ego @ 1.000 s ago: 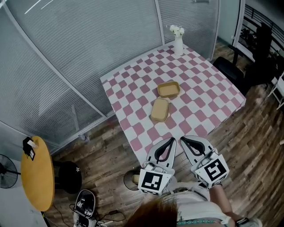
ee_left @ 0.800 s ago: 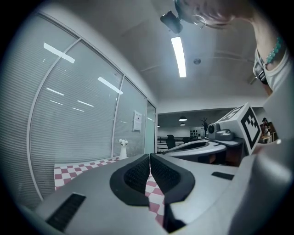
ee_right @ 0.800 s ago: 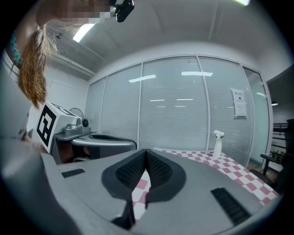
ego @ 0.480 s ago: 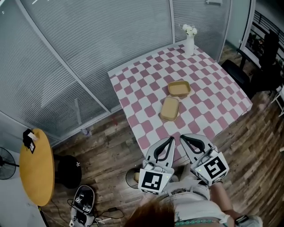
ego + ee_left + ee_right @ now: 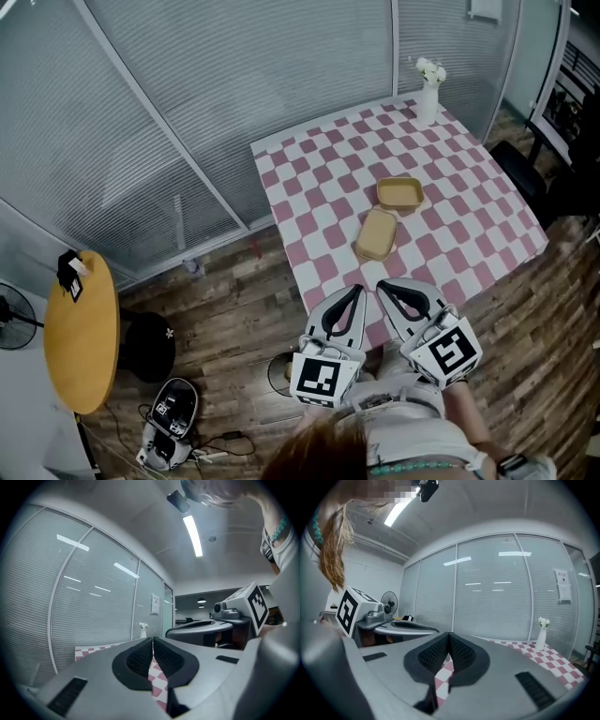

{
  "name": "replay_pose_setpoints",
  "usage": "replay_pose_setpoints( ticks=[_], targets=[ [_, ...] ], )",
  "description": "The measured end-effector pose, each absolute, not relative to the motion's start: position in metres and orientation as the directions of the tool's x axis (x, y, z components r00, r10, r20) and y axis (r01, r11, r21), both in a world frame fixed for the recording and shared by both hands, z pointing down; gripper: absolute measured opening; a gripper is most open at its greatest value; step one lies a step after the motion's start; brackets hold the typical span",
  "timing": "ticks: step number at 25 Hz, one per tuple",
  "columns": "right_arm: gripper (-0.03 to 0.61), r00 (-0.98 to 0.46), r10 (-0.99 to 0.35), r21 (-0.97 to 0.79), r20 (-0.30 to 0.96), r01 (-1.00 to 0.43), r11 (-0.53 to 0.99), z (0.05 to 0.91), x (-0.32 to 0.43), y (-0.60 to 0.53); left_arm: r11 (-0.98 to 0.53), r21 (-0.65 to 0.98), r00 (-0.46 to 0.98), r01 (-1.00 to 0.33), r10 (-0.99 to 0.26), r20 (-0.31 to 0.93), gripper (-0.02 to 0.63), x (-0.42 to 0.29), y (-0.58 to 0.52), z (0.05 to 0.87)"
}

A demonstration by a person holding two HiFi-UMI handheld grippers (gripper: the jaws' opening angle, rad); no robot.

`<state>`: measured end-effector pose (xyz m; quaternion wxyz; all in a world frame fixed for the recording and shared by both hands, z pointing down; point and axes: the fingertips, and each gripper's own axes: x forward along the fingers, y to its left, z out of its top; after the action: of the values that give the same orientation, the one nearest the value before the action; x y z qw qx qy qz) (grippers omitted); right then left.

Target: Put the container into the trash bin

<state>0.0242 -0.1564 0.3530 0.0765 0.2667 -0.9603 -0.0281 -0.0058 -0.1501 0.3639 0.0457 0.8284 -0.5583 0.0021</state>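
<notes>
Starting nearest the person, the left hand-held gripper (image 5: 354, 292) and the right hand-held gripper (image 5: 384, 286) are seen side by side, both pointed toward twelve o'clock over the near edge of the desk. In each gripper view the ribbed pads are pressed together with nothing between them, so both are closed and empty.

At about seven o'clock from the left one, a small round dark trash bin (image 5: 275, 372) stands on the wooden floor (image 5: 234, 309), partly hidden by that gripper's marker cube.

Beyond the tips, at twelve o'clock, a tan rectangular paper container (image 5: 377, 234) with a flat top lies on the pink-and-white chequered desk (image 5: 309, 178). An open tan paper tray (image 5: 400, 193) sits just beside it at one o'clock. Which of the two is meant cannot be told. At the far corner a white vase of white flowers (image 5: 429, 92) is set.

The approach step is judged to be in hand, since nothing is grasped yet. For the next move, one pair of jaws would need to be opened, brought to the container's edge and closed on it. The container would then need to be carried back and down to the bin.
</notes>
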Motion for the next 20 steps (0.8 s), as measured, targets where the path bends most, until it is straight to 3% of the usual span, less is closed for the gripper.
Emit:
replay_pose_setpoints(
  ticks=[10, 20],
  targets=[
    [-0.007, -0.909, -0.410, 0.061, 0.074, -0.407, 0.912, 0.338, 0.021, -0.216, -0.280, 0.061, 0.282, -0.958, -0.958, 0.045, 0.017, 0.001, -0.200, 0.355],
    [-0.008, -0.937, -0.331, 0.065, 0.109, -0.325, 0.943, 0.352, 0.023, -0.257, -0.192, 0.049, 0.195, -0.980, -0.979, 0.062, 0.017, 0.005, -0.238, 0.363]
  ],
)
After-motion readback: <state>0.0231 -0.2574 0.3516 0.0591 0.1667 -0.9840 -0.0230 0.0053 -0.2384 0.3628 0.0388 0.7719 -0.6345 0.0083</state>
